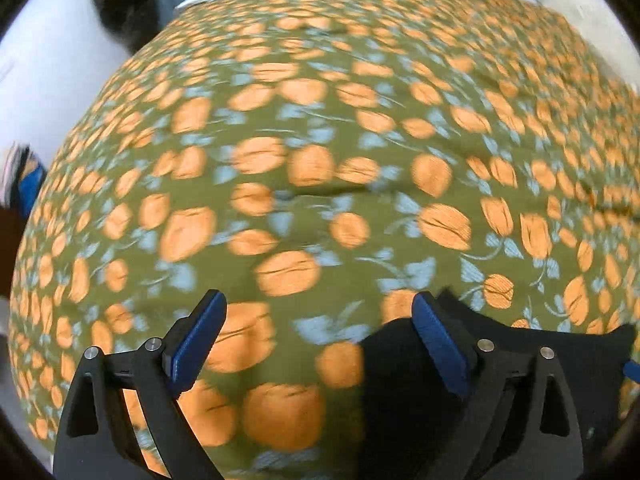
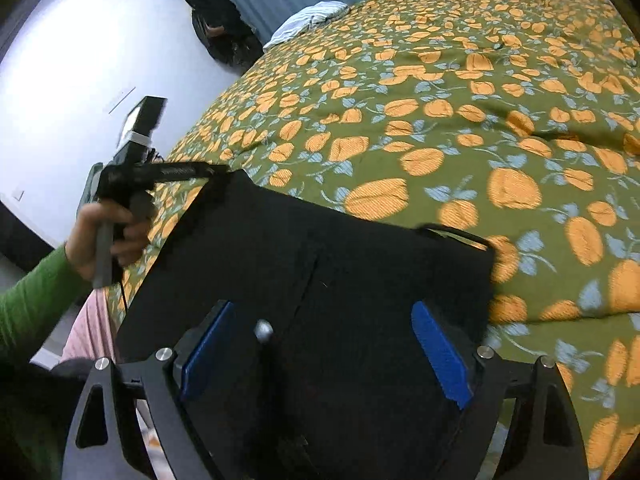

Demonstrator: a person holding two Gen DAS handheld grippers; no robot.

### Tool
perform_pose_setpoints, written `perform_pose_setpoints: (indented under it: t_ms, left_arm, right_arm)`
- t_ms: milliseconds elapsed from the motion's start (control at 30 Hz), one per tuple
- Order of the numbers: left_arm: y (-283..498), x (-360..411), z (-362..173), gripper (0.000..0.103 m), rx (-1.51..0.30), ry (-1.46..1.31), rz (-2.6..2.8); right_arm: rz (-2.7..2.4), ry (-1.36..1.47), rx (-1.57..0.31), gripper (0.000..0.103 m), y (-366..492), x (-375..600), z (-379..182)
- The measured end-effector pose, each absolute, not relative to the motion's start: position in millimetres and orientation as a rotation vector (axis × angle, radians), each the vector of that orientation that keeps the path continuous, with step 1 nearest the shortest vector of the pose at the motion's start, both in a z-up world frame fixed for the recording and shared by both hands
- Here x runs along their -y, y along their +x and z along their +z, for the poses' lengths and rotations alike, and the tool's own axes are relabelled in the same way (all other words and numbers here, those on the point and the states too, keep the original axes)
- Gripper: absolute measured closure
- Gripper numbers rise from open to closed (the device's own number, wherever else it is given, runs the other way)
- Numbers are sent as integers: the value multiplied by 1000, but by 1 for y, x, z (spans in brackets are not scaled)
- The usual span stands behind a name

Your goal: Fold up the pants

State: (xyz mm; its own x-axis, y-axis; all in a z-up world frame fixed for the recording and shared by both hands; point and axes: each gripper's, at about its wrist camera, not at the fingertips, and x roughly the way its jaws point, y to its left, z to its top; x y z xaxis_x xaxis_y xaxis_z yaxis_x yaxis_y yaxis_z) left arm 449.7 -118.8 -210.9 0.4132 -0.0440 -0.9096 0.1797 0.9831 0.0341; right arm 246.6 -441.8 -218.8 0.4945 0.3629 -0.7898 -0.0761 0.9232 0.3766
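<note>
The black pants (image 2: 320,264) lie flat on the bed near its front edge, with a silver button (image 2: 263,330) showing. My right gripper (image 2: 320,344) is open just above them, blue pads wide apart, holding nothing. In the left wrist view the pants (image 1: 400,380) show at the bottom right. My left gripper (image 1: 320,340) is open, its right pad over the pants' edge, its left pad over the bedspread. The left gripper also shows in the right wrist view (image 2: 216,170) at the pants' far left corner, held by a hand in a green sleeve.
The bed is covered by an olive bedspread with orange flowers (image 2: 460,120). A pale pillow (image 2: 308,20) lies at its far end. A dark figure (image 2: 216,12) sits by the curtain. The white floor (image 2: 60,80) lies left of the bed.
</note>
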Motion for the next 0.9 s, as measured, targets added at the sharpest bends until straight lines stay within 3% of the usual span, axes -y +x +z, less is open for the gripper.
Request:
perform_pose_setpoints:
  t_ms: [200, 400, 533, 567, 600, 633, 667, 700, 767, 900]
  left_arm:
    - [402, 65, -216, 9, -1268, -27, -339]
    - [355, 74, -252, 9, -1386, -138, -606]
    - [353, 92, -257, 11, -1438, -189, -712]
    - [352, 102, -260, 29, -1456, -199, -755]
    - [351, 110, -262, 39, -1464, -186, -759]
    - [347, 112, -260, 45, -1451, -158, -734]
    - [345, 116, -256, 64, -1432, -128, -729]
    - [341, 119, -247, 75, -1405, -110, -730]
    - [337, 117, -230, 82, -1378, -120, -739]
    - [341, 117, -193, 84, -1315, -131, -755]
  right_arm:
    - [407, 443, -1086, 13, 230, 488, -211]
    - [399, 660, -1184, 13, 223, 493, -272]
    - [453, 892, -1134, 12, 220, 499, -296]
    - [514, 951, -1114, 14, 221, 495, -298]
    - [531, 961, -1108, 15, 223, 490, -298]
    - [534, 917, -1120, 29, 224, 484, -295]
    - [529, 858, -1139, 50, 225, 481, -292]
    - [526, 843, -1135, 53, 223, 481, -288]
    - [530, 831, -1109, 61, 220, 481, -273]
    - [592, 792, -1029, 64, 227, 472, -224]
